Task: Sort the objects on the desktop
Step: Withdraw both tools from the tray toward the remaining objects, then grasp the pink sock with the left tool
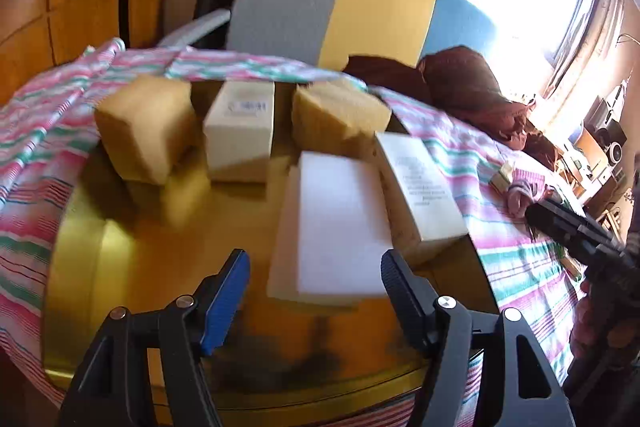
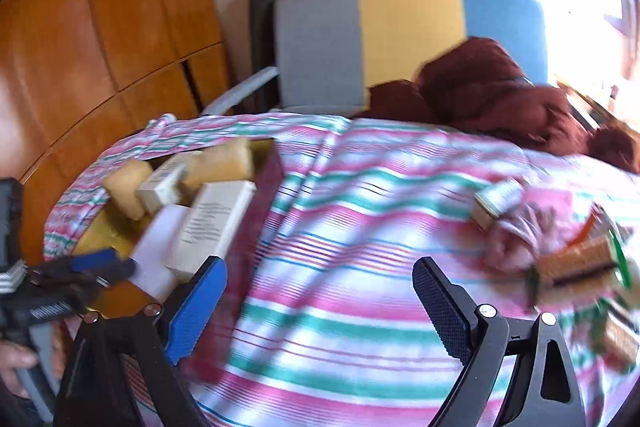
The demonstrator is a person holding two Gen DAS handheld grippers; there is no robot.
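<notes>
1. Covering most of both views, a pink, green and white striped cloth (image 2: 360, 227) lies spread over the surface, with a dark red garment (image 2: 500, 99) heaped at its far right edge.
2. Behind it stands a chair (image 1: 320, 7) whose back is grey, yellow and blue.
3. A golden tray (image 1: 160, 267) rests on the cloth at the left; it holds two tan sponges (image 1: 144, 131) (image 1: 340, 115) at its far side with a small cream box (image 1: 240, 131) between them.
4. Nearer in the tray lies a white foam block (image 1: 336, 223), touching a longer cream printed box (image 1: 420, 187) on its right.
5. The left claw (image 1: 316, 275) hovers spread wide and empty just in front of the white block.
6. The right claw (image 2: 320, 291) is likewise spread wide and empty, over bare cloth to the right of the tray.
7. On the cloth at the far right sit a small box (image 2: 498, 201) and some green-edged brown packets (image 2: 576, 263); they are too blurred to tell more.
</notes>
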